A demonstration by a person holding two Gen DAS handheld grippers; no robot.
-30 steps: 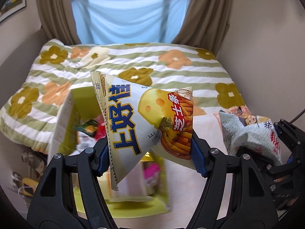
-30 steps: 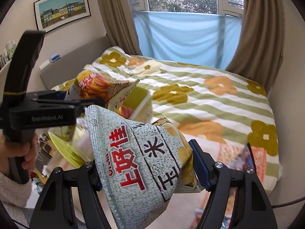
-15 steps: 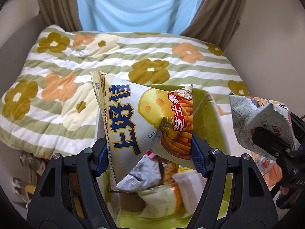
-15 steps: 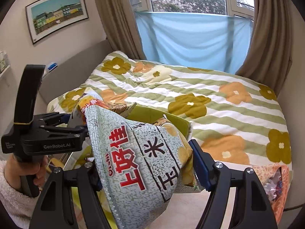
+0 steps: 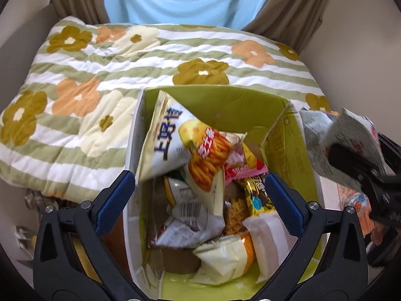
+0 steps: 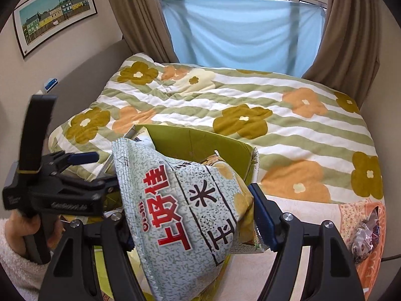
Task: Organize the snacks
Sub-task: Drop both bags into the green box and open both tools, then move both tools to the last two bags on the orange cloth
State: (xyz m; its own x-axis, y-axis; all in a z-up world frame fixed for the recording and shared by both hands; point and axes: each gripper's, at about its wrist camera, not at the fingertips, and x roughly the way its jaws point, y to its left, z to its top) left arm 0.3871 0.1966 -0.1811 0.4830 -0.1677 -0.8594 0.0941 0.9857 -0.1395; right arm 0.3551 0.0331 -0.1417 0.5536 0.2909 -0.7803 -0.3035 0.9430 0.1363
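In your left wrist view, your left gripper hung above the green box, its jaws opening wide with nothing pressed between them. The yellow cheese-stick bag lay free inside the box, leaning against its left wall on top of the other snack packets. The box stood at the near edge of the bed, against the flowered quilt.

In your right wrist view, your right gripper had its jaws clamped on the green-speckled snack bag, just in front of the box's near right corner. Your left hand gripped the other tool's handle at the left edge.
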